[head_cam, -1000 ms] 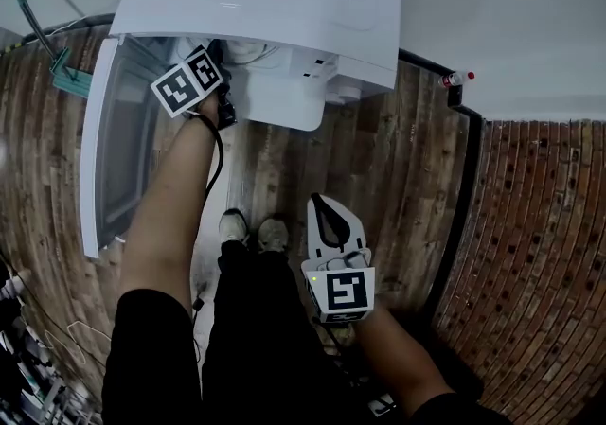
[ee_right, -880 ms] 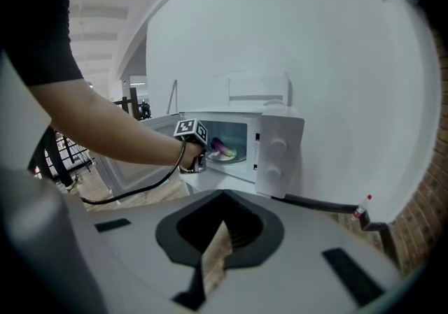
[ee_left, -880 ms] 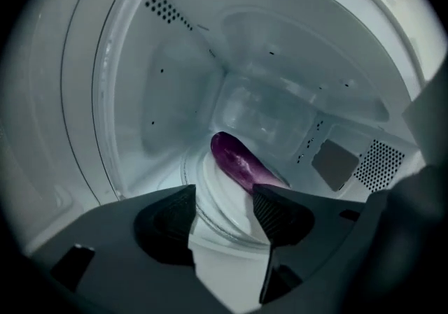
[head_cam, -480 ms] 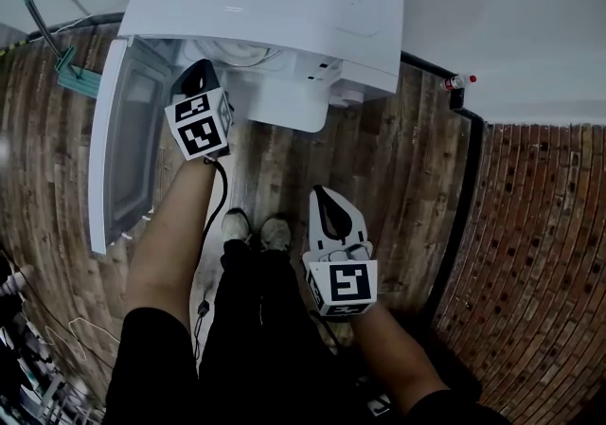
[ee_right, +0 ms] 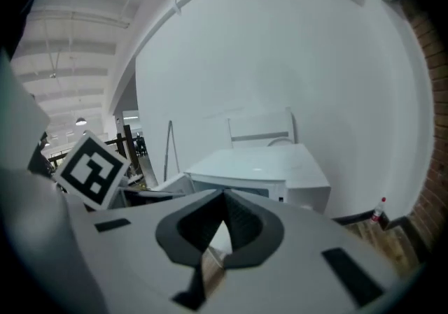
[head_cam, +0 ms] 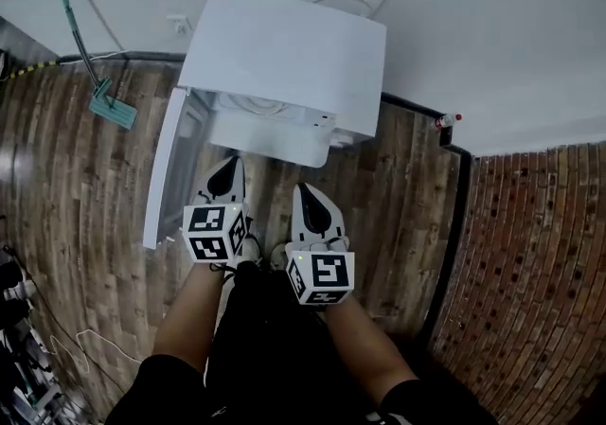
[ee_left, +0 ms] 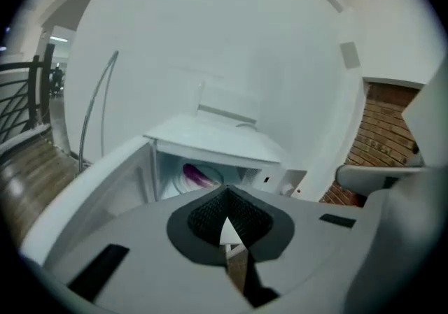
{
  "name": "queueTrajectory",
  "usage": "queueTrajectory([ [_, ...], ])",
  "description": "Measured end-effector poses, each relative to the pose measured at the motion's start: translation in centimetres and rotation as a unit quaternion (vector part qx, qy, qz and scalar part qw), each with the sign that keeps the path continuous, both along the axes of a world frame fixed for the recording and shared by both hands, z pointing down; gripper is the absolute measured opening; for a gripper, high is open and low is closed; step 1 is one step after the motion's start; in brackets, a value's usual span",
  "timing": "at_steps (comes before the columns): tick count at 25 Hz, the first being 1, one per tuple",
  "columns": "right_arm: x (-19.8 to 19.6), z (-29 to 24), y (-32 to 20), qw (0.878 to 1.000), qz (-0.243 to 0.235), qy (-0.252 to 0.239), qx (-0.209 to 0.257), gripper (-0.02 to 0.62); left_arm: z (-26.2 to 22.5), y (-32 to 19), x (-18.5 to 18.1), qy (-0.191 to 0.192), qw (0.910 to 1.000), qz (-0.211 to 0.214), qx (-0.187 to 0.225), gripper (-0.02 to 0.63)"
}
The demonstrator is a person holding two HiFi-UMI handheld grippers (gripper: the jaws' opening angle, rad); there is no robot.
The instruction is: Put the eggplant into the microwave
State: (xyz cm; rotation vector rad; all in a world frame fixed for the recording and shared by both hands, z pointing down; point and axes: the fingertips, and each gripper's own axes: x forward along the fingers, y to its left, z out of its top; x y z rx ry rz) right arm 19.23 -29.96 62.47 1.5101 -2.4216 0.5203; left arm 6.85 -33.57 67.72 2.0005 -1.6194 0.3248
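So the big change: a second ago the left gripper (head_cam: pixel 226 168) was reaching right into the mouth of the microwave (head_cam: pixel 284 54). Now it has backed off and sits next to the right gripper (head_cam: pixel 306 194), with both of them well clear of the oven. The microwave is straight ahead of both grippers, a plain white boxy thing with a smooth flat top. Its door (head_cam: pixel 166 168) still hangs wide open, ahead and to the left of the left gripper, and it's a thin white-framed panel with a see-through window.

The left gripper's jaws are pressed together with nothing between them, and same deal on the right, closed and empty. The ribbed dark pads meet at a point on both.

From the left gripper view you can see into the cavity just ahead of its tips. There's a round white plate (ee_left: pixel 180 183) in there, and the eggplant (ee_left: pixel 198 177) is lying on it, glossy purple and longish.

To me that looks like the drop-off is basically done, and the only loose end would be the open door.
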Motion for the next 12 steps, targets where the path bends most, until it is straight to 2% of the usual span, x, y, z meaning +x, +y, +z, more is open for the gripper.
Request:
queueTrajectory([
  [2,-0.7,-3.3,-0.3,1.0,0.005,-0.012,0.003,0.012,-4.0,1.1,-0.1,-0.006,0.9999,0.01,0.012,-0.002],
  [7,-1.8,-14.1,-1.3,1.0,0.008,-0.024,0.013,0.012,-15.6,2.2,-1.5,-0.007,0.9998,-0.007,0.015,-0.002],
  [12,0.0,-23.4,-1.3,0.998,0.023,0.005,0.062,0.012,-26.5,3.0,1.6,-0.001,0.9989,0.023,0.04,-0.002],
])
